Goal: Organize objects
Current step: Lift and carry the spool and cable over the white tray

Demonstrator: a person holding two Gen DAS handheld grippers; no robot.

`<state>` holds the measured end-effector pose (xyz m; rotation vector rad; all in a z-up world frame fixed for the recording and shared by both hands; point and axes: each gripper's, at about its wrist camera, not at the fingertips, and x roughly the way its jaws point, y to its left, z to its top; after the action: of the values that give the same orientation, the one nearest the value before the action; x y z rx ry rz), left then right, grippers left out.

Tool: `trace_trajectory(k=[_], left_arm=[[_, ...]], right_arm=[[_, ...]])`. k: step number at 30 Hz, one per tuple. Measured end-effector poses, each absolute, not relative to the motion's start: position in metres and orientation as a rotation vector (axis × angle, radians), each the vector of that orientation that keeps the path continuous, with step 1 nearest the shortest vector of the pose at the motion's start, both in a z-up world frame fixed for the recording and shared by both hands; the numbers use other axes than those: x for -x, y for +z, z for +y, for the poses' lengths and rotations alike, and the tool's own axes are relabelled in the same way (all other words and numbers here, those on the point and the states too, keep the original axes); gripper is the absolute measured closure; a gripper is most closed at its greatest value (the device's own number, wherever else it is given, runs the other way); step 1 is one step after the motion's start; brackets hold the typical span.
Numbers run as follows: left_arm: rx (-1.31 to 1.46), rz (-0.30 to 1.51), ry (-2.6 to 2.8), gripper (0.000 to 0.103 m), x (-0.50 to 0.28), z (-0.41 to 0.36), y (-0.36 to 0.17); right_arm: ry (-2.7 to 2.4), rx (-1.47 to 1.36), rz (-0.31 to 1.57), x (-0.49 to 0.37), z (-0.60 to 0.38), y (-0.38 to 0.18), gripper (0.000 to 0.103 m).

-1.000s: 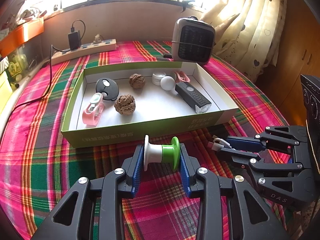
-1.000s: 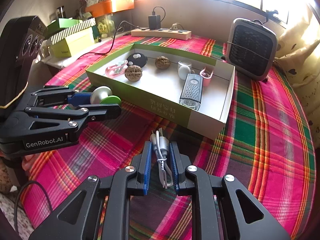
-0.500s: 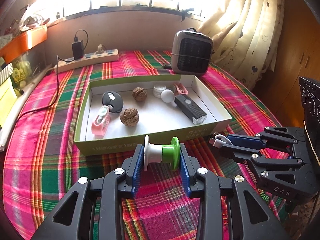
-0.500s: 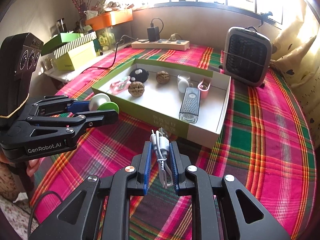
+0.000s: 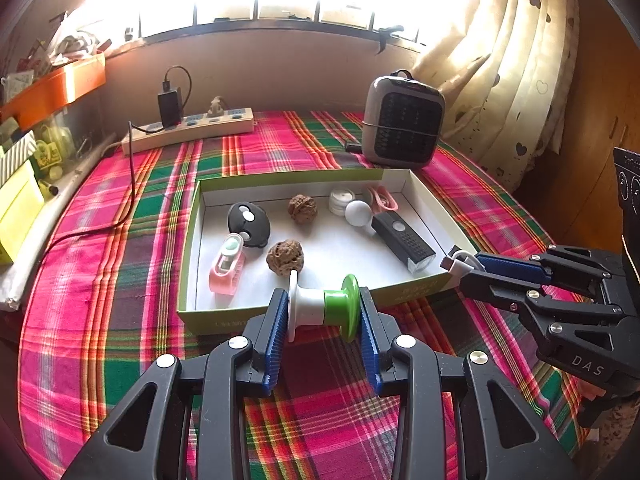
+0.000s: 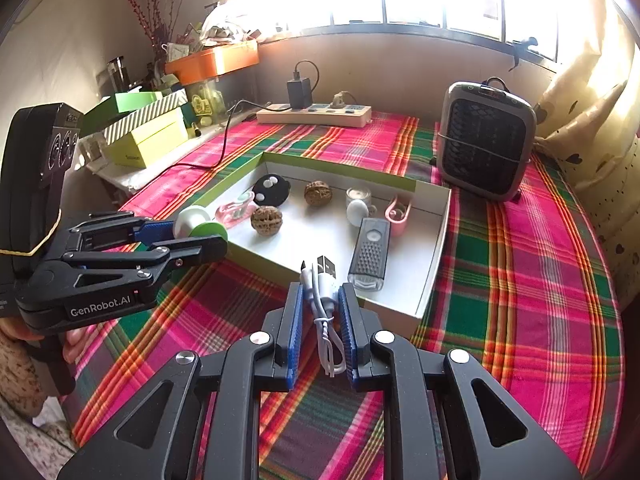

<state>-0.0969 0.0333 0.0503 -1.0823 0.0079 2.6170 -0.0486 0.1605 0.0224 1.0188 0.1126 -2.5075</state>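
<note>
My left gripper [image 5: 323, 312] is shut on a white and green spool [image 5: 322, 310], held above the near wall of the green box [image 5: 304, 178]. It also shows in the right wrist view [image 6: 200, 227]. My right gripper [image 6: 320, 300] is shut on a coiled white USB cable [image 6: 323, 284], held in the air before the box's near right corner; the cable's plug shows in the left wrist view [image 5: 460, 262]. The box holds two walnuts [image 5: 285, 258], a black flashlight [image 5: 402, 242], a black fob [image 5: 249, 224], a pink clip [image 5: 227, 270] and a white ball [image 5: 358, 213].
A grey heater [image 5: 403, 122] stands behind the box. A power strip [image 5: 188, 132] with a charger and black cord lies at the back left. Yellow and green boxes [image 6: 148, 136] sit on a side shelf. A curtain [image 5: 512, 60] hangs at the right. A plaid cloth [image 6: 520, 280] covers the table.
Both grippers have risen and pulled back from the box with their loads. The box and table look smaller and lower in both views. Nothing in the box moved.
</note>
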Motion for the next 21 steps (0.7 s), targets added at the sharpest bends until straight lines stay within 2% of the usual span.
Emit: trace_trajectory(k=[21], left_arm=[[1.103, -0.005, 2.641, 0.071, 0.120, 0.019, 0.051]], right_arm=[[-2.509, -1.014, 0.100, 0.088, 0.145, 0.034, 0.084]])
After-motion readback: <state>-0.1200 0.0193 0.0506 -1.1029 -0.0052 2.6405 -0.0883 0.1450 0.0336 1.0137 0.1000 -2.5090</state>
